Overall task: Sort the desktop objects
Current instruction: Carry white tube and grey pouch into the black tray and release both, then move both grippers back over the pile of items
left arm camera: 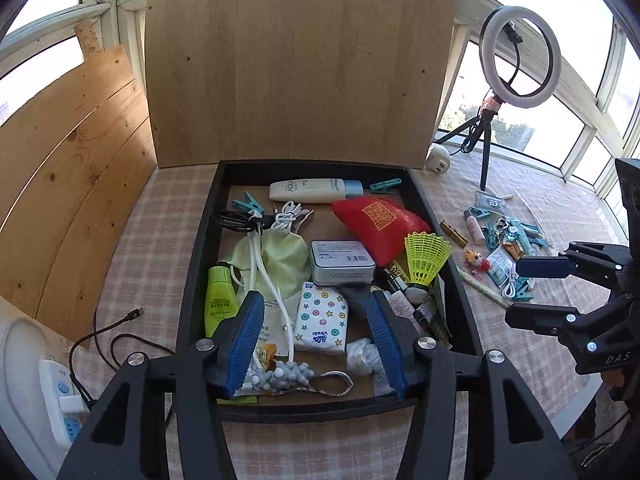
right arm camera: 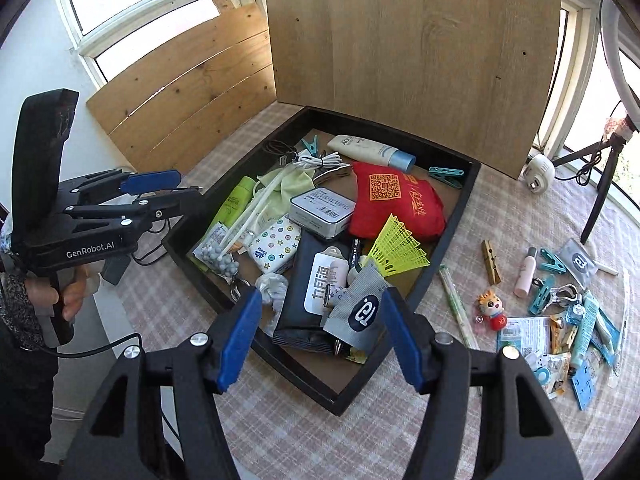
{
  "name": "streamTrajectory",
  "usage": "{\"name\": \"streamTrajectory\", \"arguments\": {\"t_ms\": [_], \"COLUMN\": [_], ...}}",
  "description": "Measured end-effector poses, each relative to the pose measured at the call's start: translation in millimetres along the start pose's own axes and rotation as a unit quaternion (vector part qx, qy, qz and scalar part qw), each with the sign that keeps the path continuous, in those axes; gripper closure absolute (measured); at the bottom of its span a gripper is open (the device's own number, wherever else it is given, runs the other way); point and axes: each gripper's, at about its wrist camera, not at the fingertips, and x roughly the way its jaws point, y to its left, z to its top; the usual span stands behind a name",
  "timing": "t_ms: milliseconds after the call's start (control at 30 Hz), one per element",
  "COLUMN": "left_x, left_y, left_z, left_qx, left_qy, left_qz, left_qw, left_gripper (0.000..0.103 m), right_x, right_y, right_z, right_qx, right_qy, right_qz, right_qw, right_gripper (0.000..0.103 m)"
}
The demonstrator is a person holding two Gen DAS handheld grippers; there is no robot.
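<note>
A black tray (left arm camera: 192, 280) (right arm camera: 452, 236) on the checked tablecloth holds many items: a red pouch (left arm camera: 380, 220) (right arm camera: 394, 200), a yellow shuttlecock (left arm camera: 426, 256) (right arm camera: 396, 246), a grey tin (left arm camera: 342, 260) (right arm camera: 322, 210), a tissue pack (left arm camera: 322, 318) (right arm camera: 276, 246), a green tube (left arm camera: 219, 300), a white lotion bottle (left arm camera: 308, 190) (right arm camera: 370, 150). My left gripper (left arm camera: 316, 302) is open and empty above the tray's near end. My right gripper (right arm camera: 322, 298) is open and empty over the tray's near corner, above a grey sachet (right arm camera: 360, 308).
Loose clips, a small figurine (right arm camera: 494, 310) (left arm camera: 474, 258), a pink tube (right arm camera: 526, 272) and packets lie on the cloth right of the tray. A wooden board (left arm camera: 300, 60) stands behind the tray. A ring light on a tripod (left arm camera: 516, 52) stands far right. A power strip (left arm camera: 60, 396) lies left.
</note>
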Motion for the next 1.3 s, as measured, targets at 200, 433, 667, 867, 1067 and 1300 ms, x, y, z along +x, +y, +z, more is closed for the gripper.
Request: {"name": "streamTrajectory", "arguments": {"t_ms": [200,433,667,867,1067,1300], "left_x": [-9.0,-25.7,-34.9,-37.2,-36.9,-35.1], "left_y": [-14.6,-48.3,-91.4,-133.4,-182.7,-236.2], "left_z": [0.3,-0.2,-1.6,-7.2,-18.6,-28.9], "left_qx": [-0.01,-0.02,-0.022,-0.028,-0.031,-0.02], "left_qy": [-0.008,-0.03,-0.04,-0.038,-0.038,-0.034], "left_qz": [0.009,0.026,0.05,0.065,0.068,0.048], "left_qw": [0.9999,0.999,0.9977,0.9967,0.9965,0.9981], "left_gripper": [0.043,0.027,0.027,0.027,0.027,0.027], "right_x": [-15.2,-41.8,-75.3,-106.1,-139.3,-172.7], "right_y": [-18.4,-46.9,-82.0,-116.9,-153.1,-199.8], "right_z": [-5.7,-18.4,-42.3,-72.2,-108.2,-148.3], "right_qx": [0.023,0.045,0.064,0.081,0.099,0.127], "right_qy": [-0.011,-0.027,-0.048,-0.062,-0.074,-0.082], "right_qz": [-0.004,-0.014,-0.027,-0.045,-0.066,-0.084], "right_qw": [1.0,0.999,0.996,0.994,0.99,0.985], "right_gripper": [0.042,0.042,0.042,0.042,0.042,0.042]}}
